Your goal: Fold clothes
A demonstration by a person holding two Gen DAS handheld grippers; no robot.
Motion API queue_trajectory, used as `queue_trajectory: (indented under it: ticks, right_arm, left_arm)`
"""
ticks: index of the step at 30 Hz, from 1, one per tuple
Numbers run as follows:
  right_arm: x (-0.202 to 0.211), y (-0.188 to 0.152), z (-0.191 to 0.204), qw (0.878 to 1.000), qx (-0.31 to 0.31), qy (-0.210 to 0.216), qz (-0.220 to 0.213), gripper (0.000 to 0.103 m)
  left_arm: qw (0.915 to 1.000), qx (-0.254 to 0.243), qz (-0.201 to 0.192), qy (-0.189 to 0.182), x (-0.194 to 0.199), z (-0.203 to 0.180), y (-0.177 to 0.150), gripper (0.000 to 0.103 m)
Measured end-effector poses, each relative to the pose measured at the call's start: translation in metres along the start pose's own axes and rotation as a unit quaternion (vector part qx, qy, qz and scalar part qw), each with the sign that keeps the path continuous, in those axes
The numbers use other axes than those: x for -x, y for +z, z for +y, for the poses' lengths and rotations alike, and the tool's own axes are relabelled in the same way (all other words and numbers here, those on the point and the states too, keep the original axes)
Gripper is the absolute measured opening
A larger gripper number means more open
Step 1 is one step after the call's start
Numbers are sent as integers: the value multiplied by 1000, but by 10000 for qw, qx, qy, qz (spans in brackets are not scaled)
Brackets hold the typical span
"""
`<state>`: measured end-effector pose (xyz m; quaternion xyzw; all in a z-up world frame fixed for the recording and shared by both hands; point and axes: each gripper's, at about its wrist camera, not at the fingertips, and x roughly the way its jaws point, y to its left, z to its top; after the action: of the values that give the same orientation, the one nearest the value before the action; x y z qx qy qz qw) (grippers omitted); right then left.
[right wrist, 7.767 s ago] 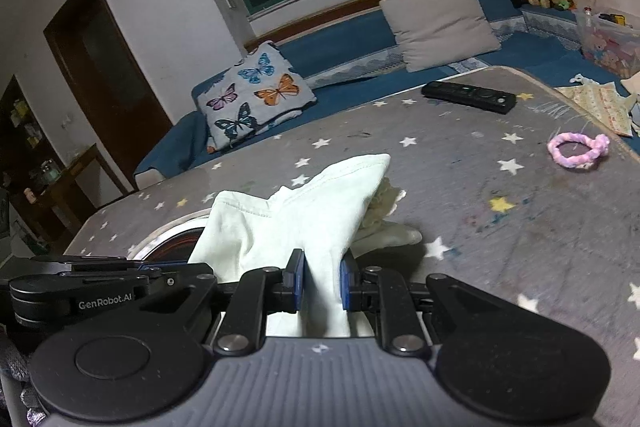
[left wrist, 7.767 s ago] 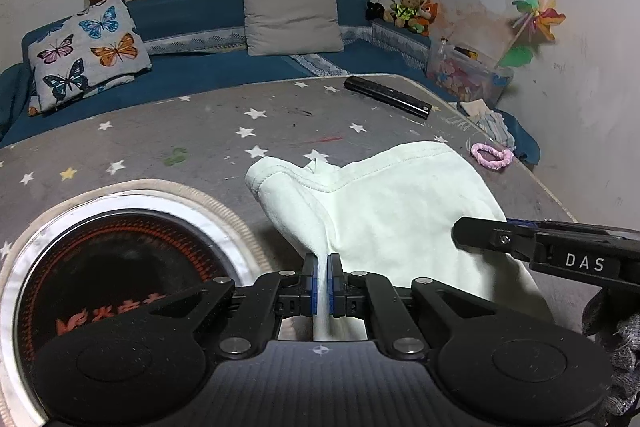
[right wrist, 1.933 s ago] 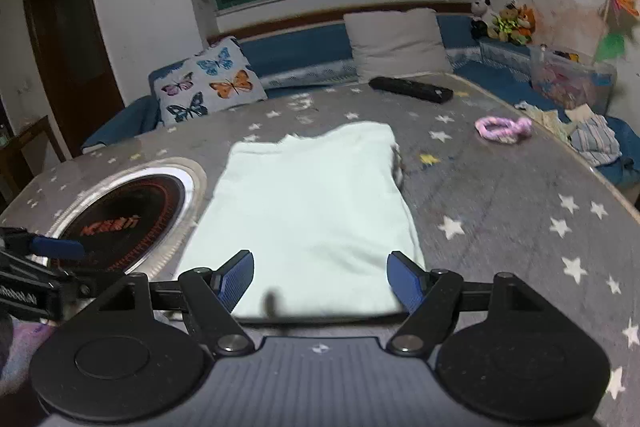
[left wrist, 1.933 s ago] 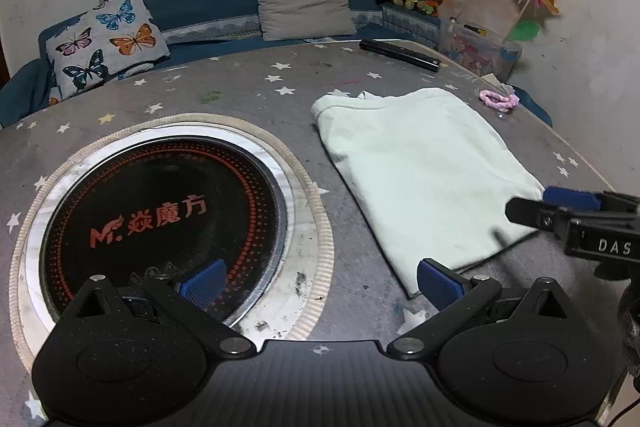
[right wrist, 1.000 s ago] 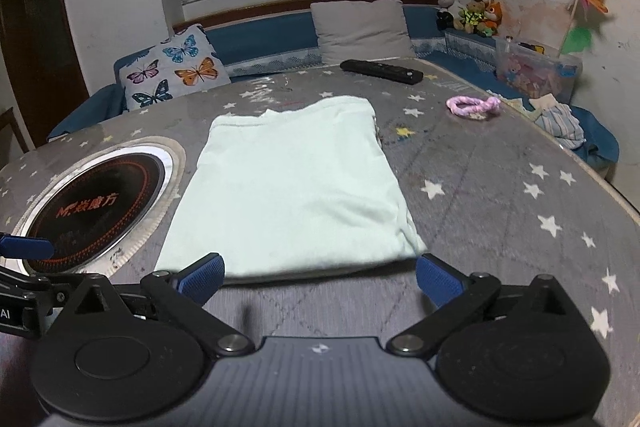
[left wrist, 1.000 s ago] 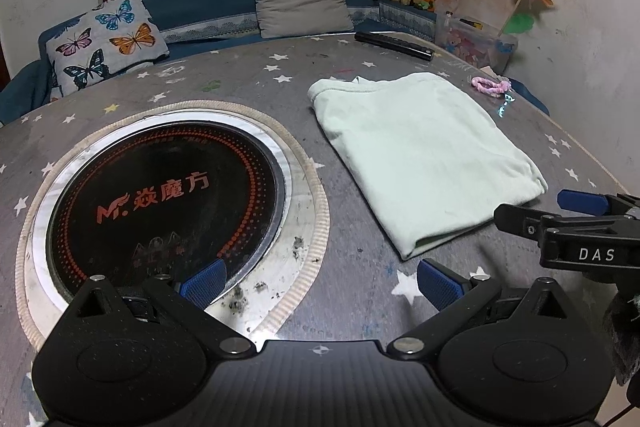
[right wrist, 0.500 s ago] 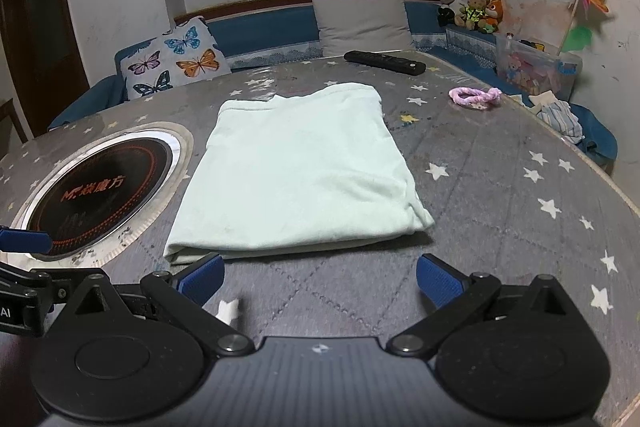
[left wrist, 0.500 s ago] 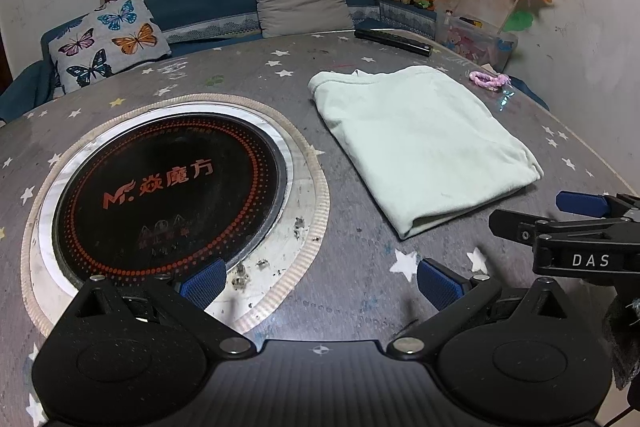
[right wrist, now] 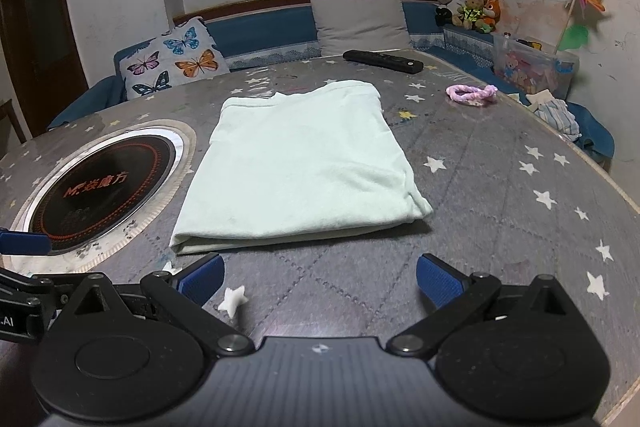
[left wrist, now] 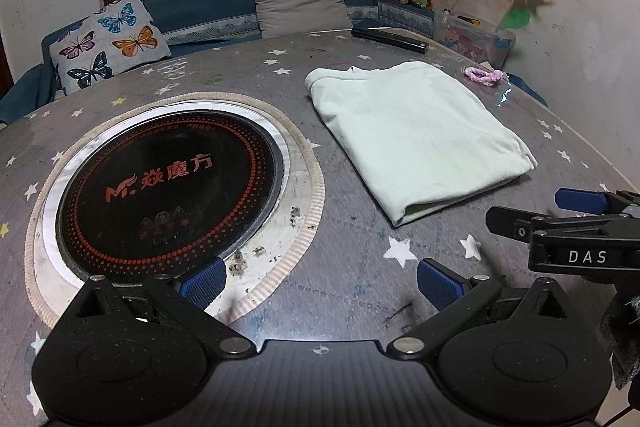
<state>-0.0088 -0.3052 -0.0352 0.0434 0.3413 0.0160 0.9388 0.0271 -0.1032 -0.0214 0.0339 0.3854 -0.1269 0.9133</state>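
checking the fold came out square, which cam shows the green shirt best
Right wrist: the folded shirt lies centred ahead, all four edges visible. The left wrist view shows the shirt off to the right and skewed, yet whole.

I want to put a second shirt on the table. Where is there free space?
The widest bare patch is right of the folded shirt, toward the table edge and nearer than the pink hair tie. A narrow strip runs between the shirt and both open grippers. The left side is taken by the round cooktop; the remote lies behind the shirt.
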Motion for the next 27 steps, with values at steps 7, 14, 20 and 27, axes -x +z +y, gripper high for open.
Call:
queue_trajectory:
  ticks: [7,14,20,27]
  right_arm:
    - [3,-4,1,10000,1,9,13,103]
    - [8,-8,3,10000,9,40,-1,103]
    - [12,-9,6,10000,29,50,-39,103]
    - [12,-11,6,10000,16,64,-23,103]
  left_arm:
    - [10000,-29,-20,3,4,-4,-4,103]
    - [10000,-68,-60,-7,9,-8,-7,103]
    - [9999,-101,-81,-15,12,-11,-9,103]
    - [9999,-124,-98,-21,15,-13,-11,103]
